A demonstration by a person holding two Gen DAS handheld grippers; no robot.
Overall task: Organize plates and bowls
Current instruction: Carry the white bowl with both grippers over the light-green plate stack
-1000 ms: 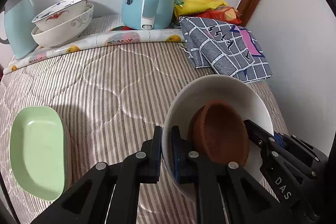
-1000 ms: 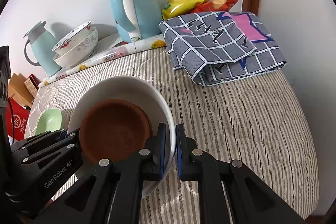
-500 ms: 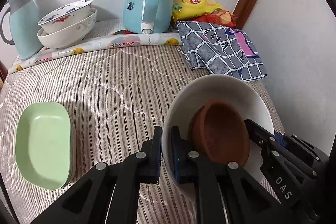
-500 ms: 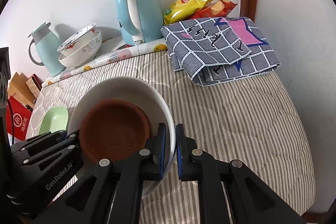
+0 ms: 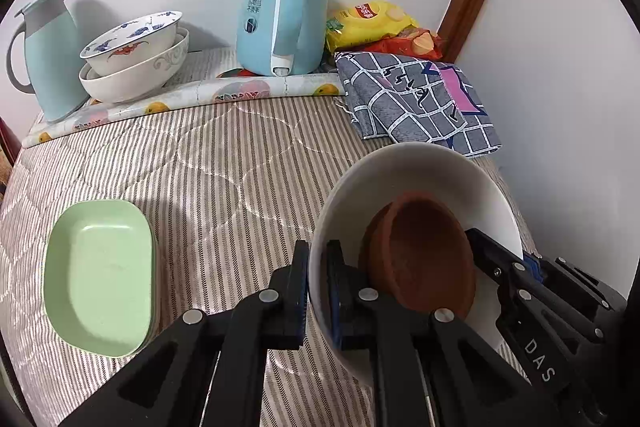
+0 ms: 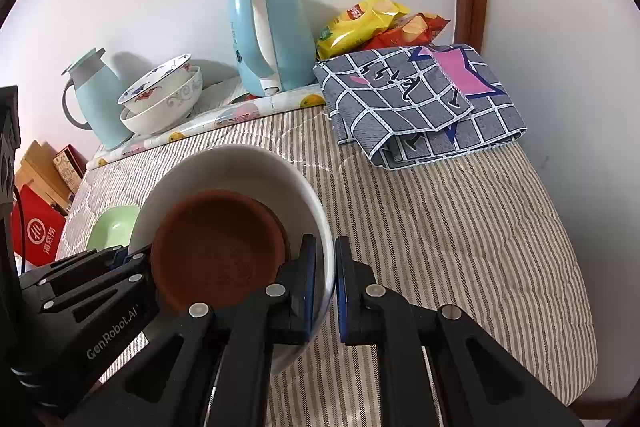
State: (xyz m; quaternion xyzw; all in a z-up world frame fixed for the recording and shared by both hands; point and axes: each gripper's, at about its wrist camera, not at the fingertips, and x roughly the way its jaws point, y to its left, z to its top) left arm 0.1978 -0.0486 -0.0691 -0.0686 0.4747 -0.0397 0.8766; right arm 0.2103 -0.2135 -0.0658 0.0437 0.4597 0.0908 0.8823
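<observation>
Both tongs are clamped on the rim of one large white ceramic bowl [image 5: 404, 179], which is held between them above the striped quilted bed [image 5: 224, 167]: the left tongs [image 5: 318, 291] pinch its left rim, one pad inside and one outside, and the right tongs [image 6: 325, 287] pinch the opposite rim the same way. Inside the white bowl a smaller round terracotta-brown dish [image 6: 218, 247] lies tilted against the wall. The body of the right tool reads "DAS" in the left wrist view; the body of the left tool reads "GenRobot.AI" in the right wrist view. To the left on the bed lies a pale green rectangular plastic dish [image 5: 98, 275] with rounded corners, apparently the top of a small stack. At the far edge, on a fruit-printed mat [image 5: 240, 93], two porcelain bowls are nested [image 5: 134, 55], the upper painted in blue and red, the lower white with a grey scroll pattern. Beside them stand a light blue jug with a grey lid [image 5: 50, 55] and a light blue electric kettle [image 5: 282, 13] with Chinese characters on its side, too small to read. A yellow crisp bag [image 5: 368, 23] with a red logo and a red bag [image 5: 408, 45] lie in the corner behind a folded grey checked cloth [image 5: 416, 103] with a pink patch. In the right wrist view a red box [image 6: 38, 231] with a white circular logo and Chinese lettering stands beside the bed.
</observation>
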